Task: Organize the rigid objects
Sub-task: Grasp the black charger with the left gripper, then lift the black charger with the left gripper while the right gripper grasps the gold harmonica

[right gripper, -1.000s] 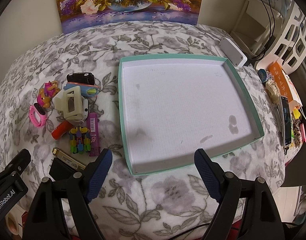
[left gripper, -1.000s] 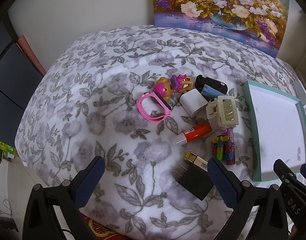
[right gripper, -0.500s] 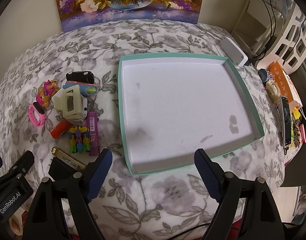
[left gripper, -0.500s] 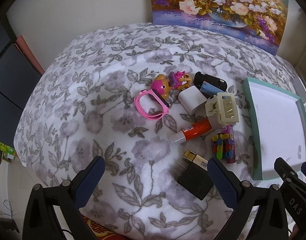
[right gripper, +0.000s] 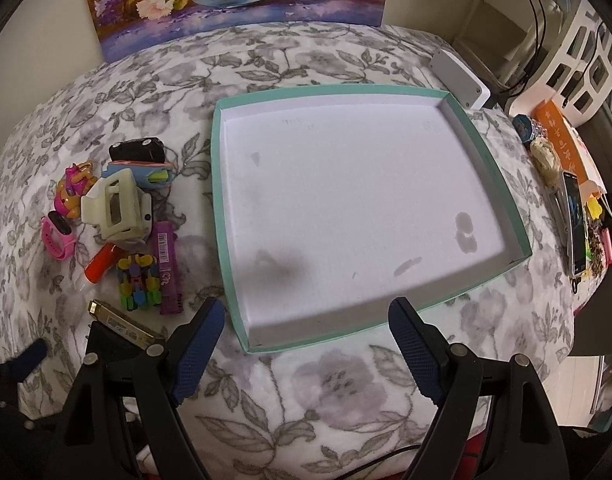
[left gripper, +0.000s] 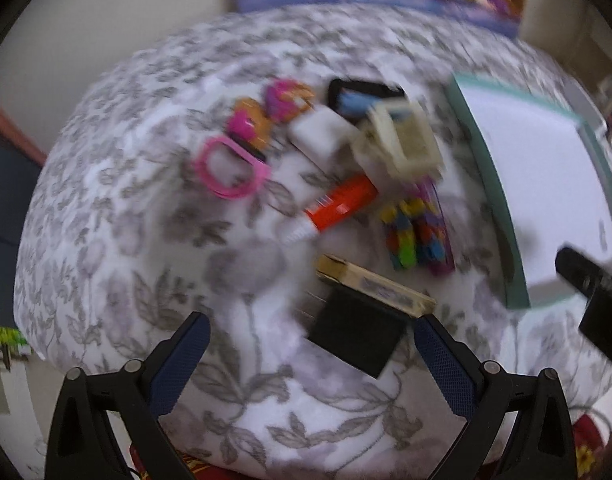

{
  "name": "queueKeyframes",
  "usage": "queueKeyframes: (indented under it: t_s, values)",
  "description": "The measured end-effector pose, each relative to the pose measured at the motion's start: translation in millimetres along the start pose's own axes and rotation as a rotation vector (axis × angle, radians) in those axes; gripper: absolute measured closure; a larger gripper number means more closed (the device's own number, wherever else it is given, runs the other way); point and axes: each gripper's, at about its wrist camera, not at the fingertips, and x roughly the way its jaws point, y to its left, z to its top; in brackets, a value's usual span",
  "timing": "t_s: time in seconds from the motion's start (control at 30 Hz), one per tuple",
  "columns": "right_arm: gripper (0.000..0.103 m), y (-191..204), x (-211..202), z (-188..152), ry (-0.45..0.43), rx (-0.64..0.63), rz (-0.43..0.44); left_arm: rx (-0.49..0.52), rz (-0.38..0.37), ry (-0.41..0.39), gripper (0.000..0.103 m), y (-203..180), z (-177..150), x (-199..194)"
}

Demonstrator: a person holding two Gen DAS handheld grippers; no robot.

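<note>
Two grippers hang over a flowered blanket (right gripper: 346,384), both with jaws spread wide and nothing between them. Nearest the left gripper (left gripper: 310,354) lies a black charger block (left gripper: 356,336), just ahead and slightly right of centre between its fingers, touching neither. A gold-capped flat bar (left gripper: 376,284) rests across the block's far edge, its long axis running from near-left to far-right. My guess is that the block or the bar is the first pick, since the left gripper is clearly the closer one; the left view is blurred, so fine detail is hard to read.

Farther out sit a cluster of coloured clips (left gripper: 410,236) beside a purple stick (right gripper: 167,266), then an orange glue tube (left gripper: 338,206) lying aslant with its white tip nearest. Beyond these are a cream plastic frame (left gripper: 400,142) atop a white block (left gripper: 316,136), a pink watch band (left gripper: 229,174), two small pink toys (left gripper: 265,118) and a black case (left gripper: 362,94).

The right gripper (right gripper: 306,342) points at the near edge of the teal tray (right gripper: 219,208), which holds nothing. The tray lies to the right of the whole pile, so anything lifted must travel rightward.
</note>
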Motion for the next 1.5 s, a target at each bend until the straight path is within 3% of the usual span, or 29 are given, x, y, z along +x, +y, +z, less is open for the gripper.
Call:
queueKeyframes:
  t_s: [0.17, 0.3, 0.4, 0.63, 0.73, 1.13, 1.5]
  values:
    - [0.018, 3, 2, 2, 0.004, -0.005, 0.000, 0.057, -0.037, 0.058, 0.017, -13, -2, 14]
    - [0.018, 5, 2, 1, 0.006, -0.009, 0.000, 0.069, -0.064, 0.073, 0.035, -17, -4, 19]
    - [0.018, 7, 2, 2, 0.007, -0.009, 0.001, 0.075, -0.071, 0.081, 0.043, -20, -7, 23]
    - [0.018, 18, 3, -1, 0.014, -0.018, 0.012, 0.019, -0.113, 0.079, 0.043, 1, -5, 20]
    - [0.018, 25, 3, -1, 0.017, -0.025, 0.031, -0.058, -0.125, 0.067, 0.043, 21, -3, 18]
    - [0.018, 75, 17, -13, 0.111, -0.038, 0.193, -0.387, -0.026, 0.019, 0.043, 128, -6, 22]
    - [0.018, 111, 50, -16, 0.178, 0.102, 0.251, -0.415, -0.025, 0.035, 0.043, 135, -11, 29]
